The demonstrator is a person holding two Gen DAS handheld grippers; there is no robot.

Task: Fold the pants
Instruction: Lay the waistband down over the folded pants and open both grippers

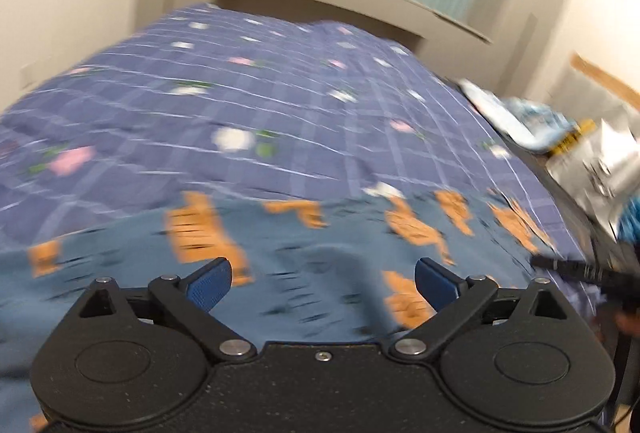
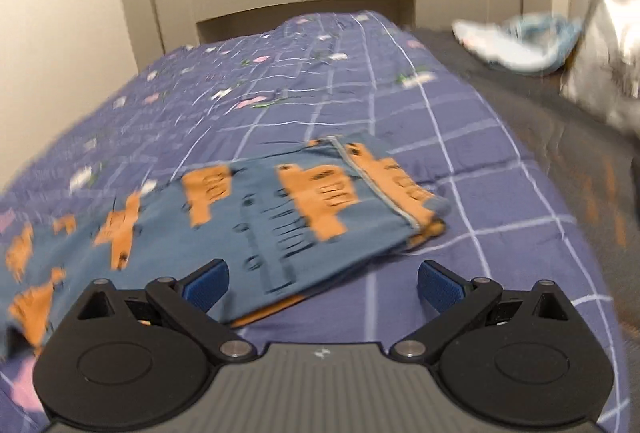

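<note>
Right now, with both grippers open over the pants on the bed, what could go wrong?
1. The pants show a loose folded edge near the right gripper; a careless grab might undo it.
2. The left gripper could pinch the checked bedspread along with the fabric.
3. Both views are blurred, so aim may be off.

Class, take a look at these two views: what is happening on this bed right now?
A person holding a gripper in each hand is folding blue pants with orange tiger prints on a purple checked bedspread. The pants lie partly folded, one end doubled over. Both the left gripper and right gripper are open with nothing between the fingers, hovering just over the pants. The pictures are blurred. A light blue cloth lies off to the right.
</note>
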